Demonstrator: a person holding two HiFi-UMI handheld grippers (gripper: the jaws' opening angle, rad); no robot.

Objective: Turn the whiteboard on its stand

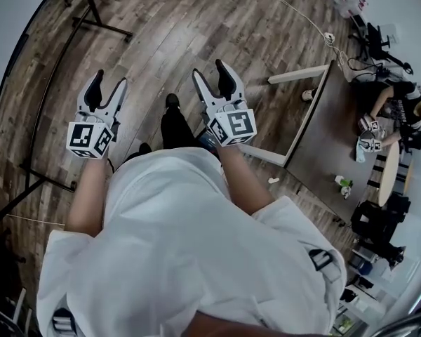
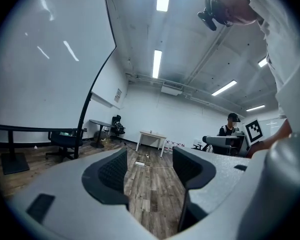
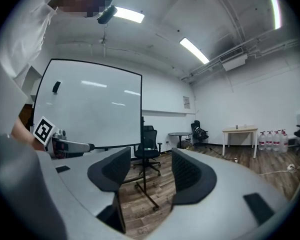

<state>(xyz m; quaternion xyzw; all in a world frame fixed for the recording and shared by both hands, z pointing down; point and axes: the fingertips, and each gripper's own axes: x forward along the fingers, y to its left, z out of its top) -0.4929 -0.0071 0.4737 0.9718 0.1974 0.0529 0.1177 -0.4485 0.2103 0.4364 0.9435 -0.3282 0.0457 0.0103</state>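
Note:
The whiteboard (image 3: 90, 109) is a large white panel in a black frame, standing left of centre in the right gripper view, with its black stand leg (image 3: 142, 184) on the wood floor. In the left gripper view the whiteboard (image 2: 40, 59) fills the left side, close by. From the head view its stand foot (image 1: 104, 25) lies on the floor ahead and to the left. My left gripper (image 1: 107, 88) and right gripper (image 1: 212, 76) are held out in front of me, both open and empty, well short of the board.
A black office chair (image 3: 149, 151) stands just behind the board's right edge. A white-framed table (image 1: 305, 118) is to the right, with a person seated at a desk (image 1: 400, 104) beyond it. A small white table (image 2: 151, 136) and a floor cable (image 2: 140, 163) lie farther off.

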